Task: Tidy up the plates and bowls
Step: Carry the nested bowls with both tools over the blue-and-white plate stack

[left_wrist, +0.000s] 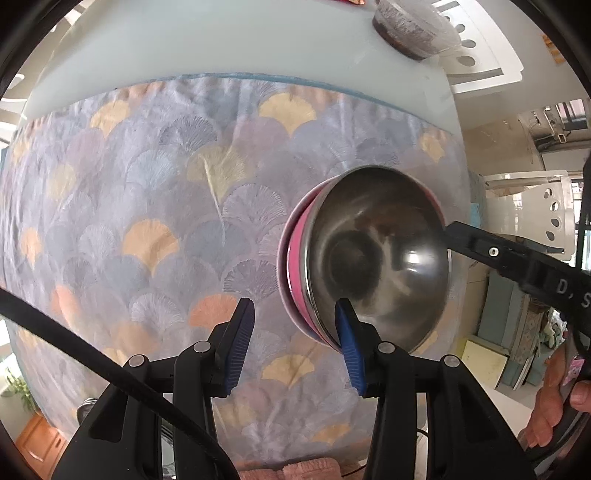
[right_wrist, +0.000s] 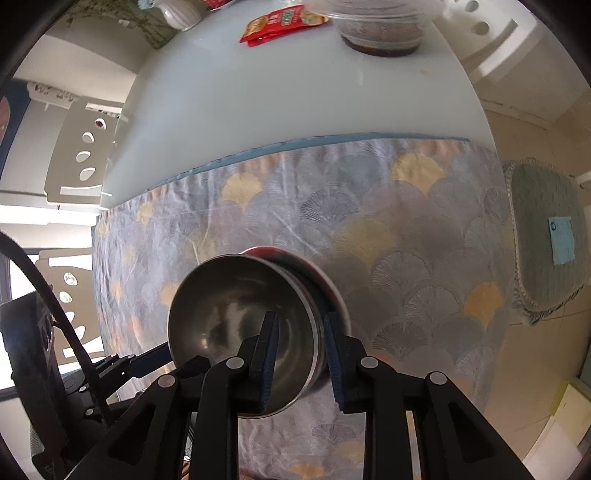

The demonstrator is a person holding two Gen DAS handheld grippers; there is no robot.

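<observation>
R tongs (right_wrist: pixel 300 360) clenched on the steel bowl (right_wrist: pixel 236 328): one blue pad inside the wall, the other outside, rim pinched between. In the L wrist view the same tongs reach in from the right side and their tip meets the bowl's far rim; a hand (left_wrist: pixel 554 413) shows at the lower right edge.

L tongs (left_wrist: pixel 295 347) released: pads stand apart w/ only cloth between them. The right pad (left_wrist: pixel 349 347) sits just beside the bowl's near rim; can't tell if it touches.

Steel bowl is tilted, its mouth turned toward the L camera, inside empty and shiny. It's nested in a pink-banded bowl (left_wrist: pixel 299 254), which sits in a pale outer bowl (left_wrist: pixel 283 258); only the rims of those two show, so contents can't be told. The stack is over the cloth (left_wrist: pixel 147 203), a fan-patterned one covering the near part of the table (right_wrist: pixel 258 96), toward the cloth's right edge in the L view.

At the table's far edge, on bare top: a clear lidded tub (right_wrist: pixel 380 33) w/ dark brown stuff inside. Just beside it, red snack packets (right_wrist: pixel 280 24). A white pot (right_wrist: pixel 181 14) near the far left corner. White chairs w/ oval cutouts (right_wrist: pixel 79 155) stand beside the table.
</observation>
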